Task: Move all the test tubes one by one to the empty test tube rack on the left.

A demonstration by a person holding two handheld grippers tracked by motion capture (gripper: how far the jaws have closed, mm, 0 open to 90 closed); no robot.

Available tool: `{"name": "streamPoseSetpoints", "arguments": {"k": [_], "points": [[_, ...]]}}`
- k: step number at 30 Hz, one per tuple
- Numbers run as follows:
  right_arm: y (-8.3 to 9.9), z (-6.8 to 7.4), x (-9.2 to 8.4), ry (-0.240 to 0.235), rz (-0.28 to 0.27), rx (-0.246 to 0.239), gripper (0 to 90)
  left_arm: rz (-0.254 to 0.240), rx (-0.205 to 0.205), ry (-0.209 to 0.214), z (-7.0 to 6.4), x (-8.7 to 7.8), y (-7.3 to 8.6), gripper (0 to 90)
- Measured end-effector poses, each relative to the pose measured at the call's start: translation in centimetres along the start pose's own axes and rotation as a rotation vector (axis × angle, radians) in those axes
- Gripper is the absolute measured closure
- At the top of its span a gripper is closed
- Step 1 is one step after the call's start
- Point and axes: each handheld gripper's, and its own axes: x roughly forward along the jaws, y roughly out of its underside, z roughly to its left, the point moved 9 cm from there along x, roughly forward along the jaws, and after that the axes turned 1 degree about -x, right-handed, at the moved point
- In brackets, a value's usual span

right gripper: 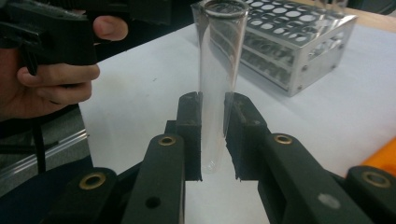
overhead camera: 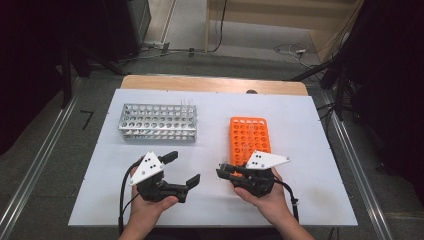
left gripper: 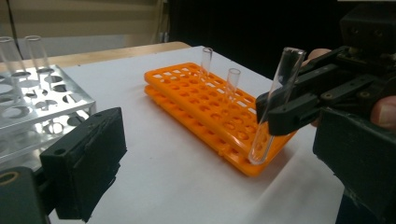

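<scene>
While the tube is carried: right gripper (right gripper: pixel 213 135) has its jaws pressed on a clear test tube (right gripper: pixel 218 79) near its rounded base, so the open mouth stays upward and most of the glass stands free above the pads.
Grip height: low on the tube, which judging by the pose leaves the upper length unobstructed but gives little of the base to enter a hole.
Tube position: in the left gripper view the test tube hangs tilted just beside the near corner of the orange rack (left gripper: pixel 219 119), its base close to the rack's edge, apart from the table.
Left gripper: left gripper (overhead camera: pixel 181 170) stands wide with nothing between its jaws, held off to the side near the steel rack (overhead camera: pixel 157 121), probably so it is free to receive or steady the tube.
Orange rack: lies flat on the white table (overhead camera: pixel 300 200), two tubes (left gripper: pixel 232 84) upright in it, suggesting a source or a destination.
Steel rack: holds two more tubes (left gripper: pixel 9 53) at its far corner, well apart from the orange rack, leaving an open lane between them for the hands.
</scene>
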Motion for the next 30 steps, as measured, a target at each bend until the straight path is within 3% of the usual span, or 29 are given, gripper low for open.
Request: {"name": "streamPoseSetpoints", "arguments": {"k": [5, 12, 20, 30], "points": [[0.3, 1.3, 1.1, -0.025, 0.021, -0.019, 74.1, 0.001, 0.007, 0.052, -1.1, 0.5, -0.1, 9.2], [0.6, 2.6, 2.1, -0.042, 0.043, -0.036, 74.2, 0.01, 0.018, 0.105, -2.4, 1.0, 0.1, 28.7], [0.7, 3.8, 2.8, -0.067, 0.058, -0.053, 74.2, 0.043, 0.043, 0.11, -3.1, 1.7, 0.5, 53.5], [0.7, 4.1, 3.0, -0.076, 0.062, -0.048, 74.1, 0.047, 0.069, 0.116, -3.4, 1.7, 0.7, 73.2]]}}
